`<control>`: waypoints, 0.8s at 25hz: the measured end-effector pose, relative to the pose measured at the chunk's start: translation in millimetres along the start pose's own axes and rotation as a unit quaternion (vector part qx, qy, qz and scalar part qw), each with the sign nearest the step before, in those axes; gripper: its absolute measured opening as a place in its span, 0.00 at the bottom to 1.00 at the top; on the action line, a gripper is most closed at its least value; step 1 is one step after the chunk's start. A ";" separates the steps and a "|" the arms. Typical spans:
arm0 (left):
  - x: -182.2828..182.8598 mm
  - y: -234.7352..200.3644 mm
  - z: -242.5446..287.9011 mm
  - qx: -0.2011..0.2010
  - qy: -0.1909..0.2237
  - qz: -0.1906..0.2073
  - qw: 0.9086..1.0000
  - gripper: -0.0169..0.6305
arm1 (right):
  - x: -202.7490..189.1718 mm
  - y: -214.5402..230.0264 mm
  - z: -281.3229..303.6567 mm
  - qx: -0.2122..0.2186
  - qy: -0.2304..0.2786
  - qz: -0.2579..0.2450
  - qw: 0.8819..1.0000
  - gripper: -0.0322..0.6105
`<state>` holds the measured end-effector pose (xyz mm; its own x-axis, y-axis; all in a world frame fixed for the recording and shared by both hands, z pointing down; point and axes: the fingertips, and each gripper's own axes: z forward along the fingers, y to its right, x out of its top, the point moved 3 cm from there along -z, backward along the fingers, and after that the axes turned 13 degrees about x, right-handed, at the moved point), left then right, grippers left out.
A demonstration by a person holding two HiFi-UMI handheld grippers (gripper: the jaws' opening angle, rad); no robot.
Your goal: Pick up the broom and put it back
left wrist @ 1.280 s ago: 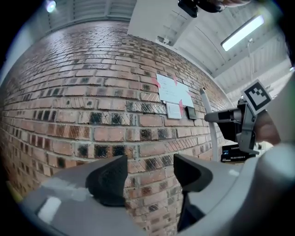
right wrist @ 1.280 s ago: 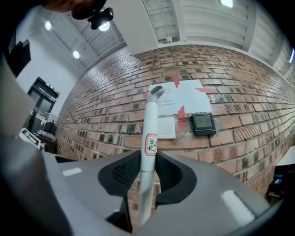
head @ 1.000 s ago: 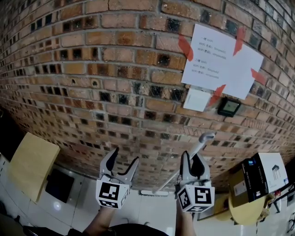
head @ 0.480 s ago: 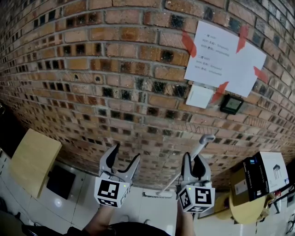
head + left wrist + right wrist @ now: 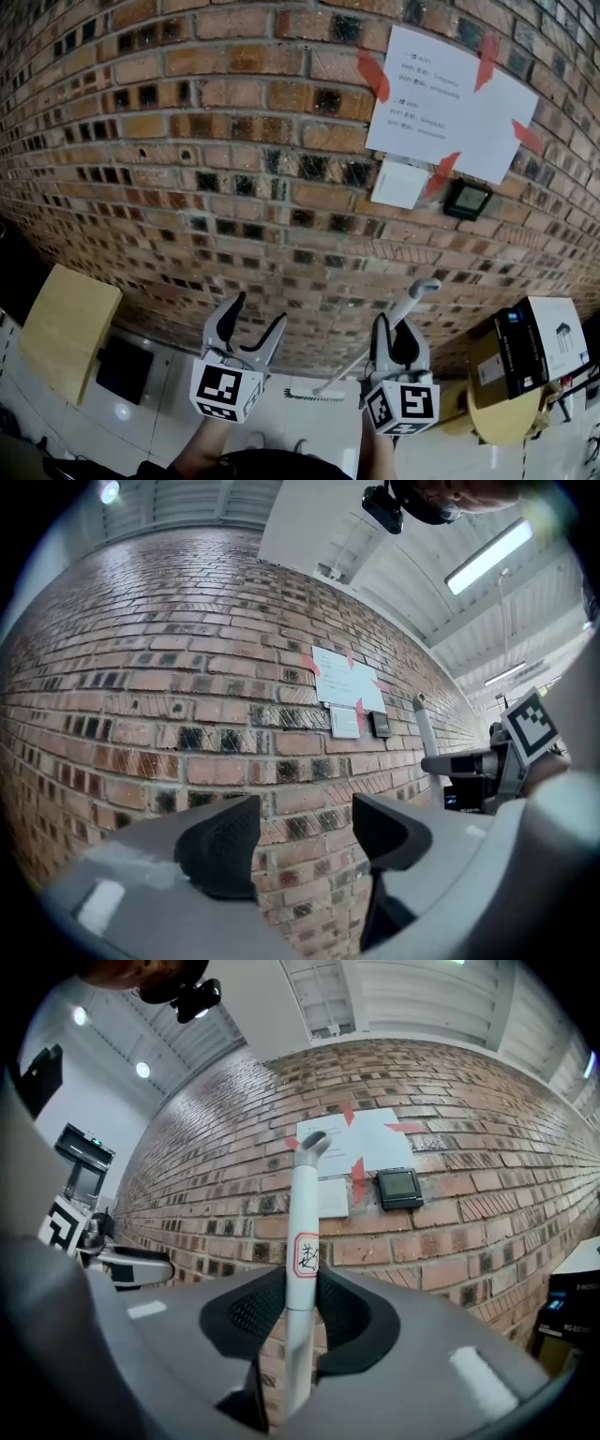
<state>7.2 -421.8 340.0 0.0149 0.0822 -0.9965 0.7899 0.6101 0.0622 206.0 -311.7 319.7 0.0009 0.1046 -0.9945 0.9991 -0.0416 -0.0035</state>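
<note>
Pinching the broom [image 5: 302, 1206] partway up its handle, the right gripper [image 5: 302, 1312] has its ribbed black pads pressed against both sides of the pale, round shaft. A small red-bordered label sits on the shaft just above the pads. The handle runs up and away from the gripper to a grey, hooked top end close in front of the brick wall [image 5: 187, 169]; whether that end touches the bricks cannot be told. Below the gripper the shaft slants down to a flat, narrow brush head [image 5: 315, 395] low over the glossy white floor [image 5: 173, 405], near the wall's foot. The left gripper [image 5: 257, 313] is held beside the right one and apart from it, its jaws spread with only brickwork showing between them. The wall is rough, in mixed red, tan and dark bricks with pale joints. A white sheet [image 5: 450, 98] fixed to it with red tape strips hangs above and right of the broom's top, with a small white plate [image 5: 397, 183] and a dark square device [image 5: 467, 200] just beneath it. Open floor lies between the grippers and a tan board [image 5: 66, 333] at left. At right, a box [image 5: 534, 361] on a round yellow table [image 5: 502, 433] stands near the right gripper.
</note>
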 end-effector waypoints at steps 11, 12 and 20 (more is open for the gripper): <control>-26.5 19.6 8.4 -0.035 -0.039 -0.003 0.999 0.51 | -57.8 2.7 -11.7 -0.009 -0.047 0.026 0.998 0.21; -30.7 22.5 9.7 -0.039 -0.044 -0.002 0.998 0.51 | -65.2 4.2 -14.1 -0.011 -0.054 0.029 0.998 0.21; -65.5 50.0 17.0 -0.082 -0.079 0.004 0.994 0.51 | -126.3 21.5 -38.1 -0.030 -0.098 0.055 0.993 0.21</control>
<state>56.1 -410.1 407.4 0.1265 -0.0296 -0.9915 0.6797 0.7306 0.0649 229.0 -288.0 449.2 0.1070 -0.0931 -0.9899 0.9942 0.0183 0.1058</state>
